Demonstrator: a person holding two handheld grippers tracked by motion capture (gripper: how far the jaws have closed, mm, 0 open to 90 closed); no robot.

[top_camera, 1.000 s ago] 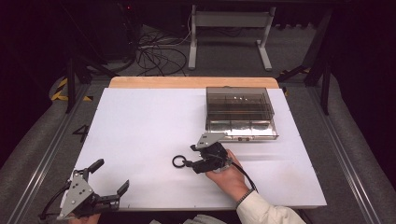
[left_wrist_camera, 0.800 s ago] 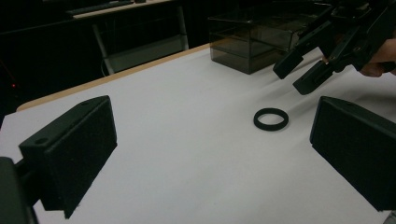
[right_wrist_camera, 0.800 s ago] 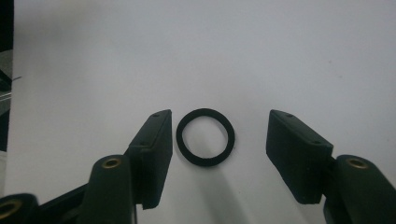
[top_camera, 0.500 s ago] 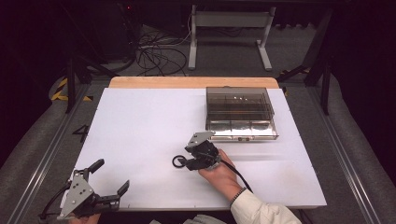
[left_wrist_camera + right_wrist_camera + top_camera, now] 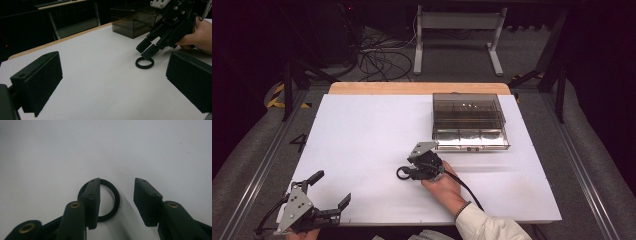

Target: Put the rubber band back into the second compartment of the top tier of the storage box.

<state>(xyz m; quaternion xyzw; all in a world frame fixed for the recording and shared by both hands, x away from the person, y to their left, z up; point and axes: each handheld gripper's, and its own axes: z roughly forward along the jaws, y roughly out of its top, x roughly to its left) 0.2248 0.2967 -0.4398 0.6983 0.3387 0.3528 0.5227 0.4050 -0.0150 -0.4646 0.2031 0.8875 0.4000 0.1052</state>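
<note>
- White board (image 5: 362, 145) covers the table; a smoky clear box (image 5: 469, 121) sits toward its far right.
- Black ring (image 5: 402, 173) lies flat near the middle.
- Right gripper (image 5: 117, 195) is over the ring, jaws apart, one inside the ring and one outside.
- Left gripper (image 5: 330, 191) rests at the near left corner, jaws wide apart, holding nothing.

One black ring (image 5: 402, 173), one smoky clear box (image 5: 469, 121), two tongs, left (image 5: 330, 190) and right (image 5: 408, 165), on one white table (image 5: 362, 135).
</note>
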